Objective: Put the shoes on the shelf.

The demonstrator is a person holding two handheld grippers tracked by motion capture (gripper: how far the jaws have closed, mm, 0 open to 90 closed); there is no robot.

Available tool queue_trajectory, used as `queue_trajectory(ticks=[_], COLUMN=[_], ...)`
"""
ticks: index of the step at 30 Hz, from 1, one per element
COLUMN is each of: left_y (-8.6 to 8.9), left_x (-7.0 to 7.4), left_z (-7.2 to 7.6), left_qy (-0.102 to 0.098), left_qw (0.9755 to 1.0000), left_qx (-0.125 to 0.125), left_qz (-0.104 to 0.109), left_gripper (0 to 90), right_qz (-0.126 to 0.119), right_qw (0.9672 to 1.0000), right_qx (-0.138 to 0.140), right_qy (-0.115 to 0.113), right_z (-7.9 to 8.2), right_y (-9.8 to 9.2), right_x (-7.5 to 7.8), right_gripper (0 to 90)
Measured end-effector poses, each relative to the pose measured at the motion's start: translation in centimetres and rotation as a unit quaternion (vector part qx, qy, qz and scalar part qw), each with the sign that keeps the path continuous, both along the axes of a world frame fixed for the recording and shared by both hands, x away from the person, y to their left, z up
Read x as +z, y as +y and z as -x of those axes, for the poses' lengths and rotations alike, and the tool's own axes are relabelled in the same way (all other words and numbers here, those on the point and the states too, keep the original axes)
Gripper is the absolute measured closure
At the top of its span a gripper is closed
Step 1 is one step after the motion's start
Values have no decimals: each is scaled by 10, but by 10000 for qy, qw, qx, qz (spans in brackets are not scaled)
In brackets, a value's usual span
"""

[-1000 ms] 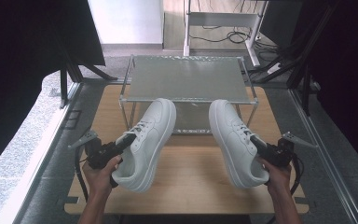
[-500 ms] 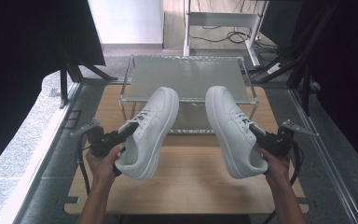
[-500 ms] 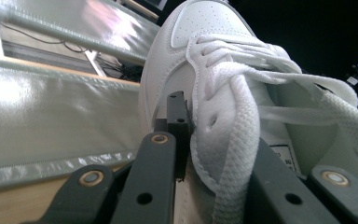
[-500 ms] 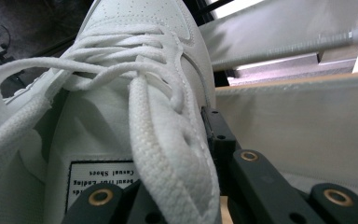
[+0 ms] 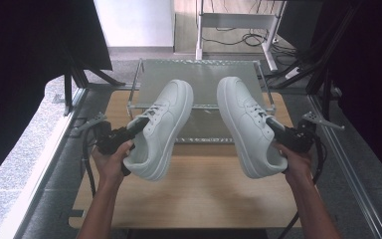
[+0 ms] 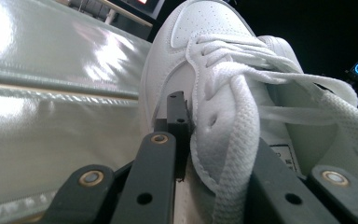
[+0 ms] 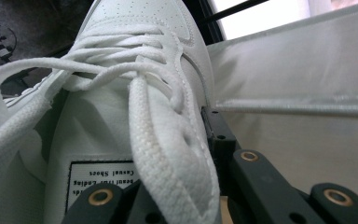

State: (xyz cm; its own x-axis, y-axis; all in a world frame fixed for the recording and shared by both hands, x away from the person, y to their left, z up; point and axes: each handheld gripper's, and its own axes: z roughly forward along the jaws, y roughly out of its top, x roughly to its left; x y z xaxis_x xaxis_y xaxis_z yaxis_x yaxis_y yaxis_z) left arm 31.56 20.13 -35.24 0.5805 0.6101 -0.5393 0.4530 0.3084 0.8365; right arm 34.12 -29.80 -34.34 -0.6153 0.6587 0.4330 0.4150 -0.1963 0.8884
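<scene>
Fingers [image 6: 177,122] of the left gripper [image 5: 129,130] pinched the side wall of the left white sneaker [image 5: 161,128] beside its laces, and those [image 7: 214,130] of the right gripper [image 5: 274,125] were clamped the same way on the collar of the right white sneaker [image 5: 246,124].

Around them the room was dim, with dark panels on both sides, a pale wall and a tangle of cables [image 5: 238,39] at the far end. A wooden table [image 5: 204,194] filled the middle, edged by grey rails. At its far side stood a two-tier wire rack [image 5: 199,74], whose shiny covered shelves showed as bright surfaces in both gripper views.

Both sneakers hung in the air above the table, in front of the rack, their toes pointing away from the person and overlapping the rack's top shelf in the high view. They were well apart from each other and tipped with soles outward.

Two forearms came in from the near edge. Each hand, the left hand [image 5: 110,162] and the right hand [image 5: 294,158], was wrapped around its gripper's body, with the jaws pointing inward and forward into the shoe openings.
</scene>
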Motion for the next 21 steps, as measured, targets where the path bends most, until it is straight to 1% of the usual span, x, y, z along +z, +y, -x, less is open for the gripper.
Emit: queue_trajectory(ticks=[1, 4, 5, 6, 7, 8, 9, 10, 11, 12, 13, 14, 17, 18, 21], left_y=[-2, -4, -7, -7, -8, -8, -10, -11, -13, -13, -16, -16, -19, -21, -22], left_x=[5, 9, 15, 15, 17, 19, 22, 25, 30, 30, 35, 35, 40, 43, 45], left_z=[-4, -7, -12, -12, -14, -16, -19, -21, -26, -26, -30, -30, -34, -38, -41], left_qy=[-34, -68, -85, -85, -100, -112, -134, -143, -165, -165, -195, -195, -199, -180, -166], left_qw=[10000, 9999, 9999, 9999, 9999, 9999, 9998, 9998, 9997, 9997, 9997, 9997, 9996, 9996, 9997], left_qx=[6, 6, -15, -15, -32, -55, -91, -121, -163, -163, -169, -169, -181, -195, -195], left_qz=[-32, -84, -111, -111, -105, -102, -75, -46, -29, -29, -53, -53, -95, -68, -34], left_gripper=[839, 839, 839, 839, 839, 839, 840, 840, 840, 841, 840, 840, 840, 839, 839], right_qz=[10, 54, 66, 66, 41, 41, -24, -24, -22, -22, -19, -19, 5, -6, -39], right_qw=[10000, 10000, 9999, 9999, 9999, 9999, 9999, 9999, 10000, 10000, 10000, 10000, 10000, 10000, 10000], right_qx=[26, 65, 85, 85, 112, 112, 104, 104, 96, 96, 78, 78, 57, 68, 54], right_qy=[3, -7, -28, -28, -24, -24, -2, -2, -2, -2, 15, 15, 6, 17, -3], right_z=[-4, -7, -9, -9, -12, -12, -16, -16, -20, -20, -24, -24, -26, -27, -29], right_y=[1, 3, 5, 5, 6, 6, 7, 7, 8, 8, 10, 10, 13, 14, 16], right_x=[5, 9, 13, 13, 16, 16, 19, 19, 20, 20, 23, 23, 30, 32, 35], right_gripper=[863, 863, 863, 863, 863, 863, 863, 863, 863, 863, 863, 863, 863, 863, 863])
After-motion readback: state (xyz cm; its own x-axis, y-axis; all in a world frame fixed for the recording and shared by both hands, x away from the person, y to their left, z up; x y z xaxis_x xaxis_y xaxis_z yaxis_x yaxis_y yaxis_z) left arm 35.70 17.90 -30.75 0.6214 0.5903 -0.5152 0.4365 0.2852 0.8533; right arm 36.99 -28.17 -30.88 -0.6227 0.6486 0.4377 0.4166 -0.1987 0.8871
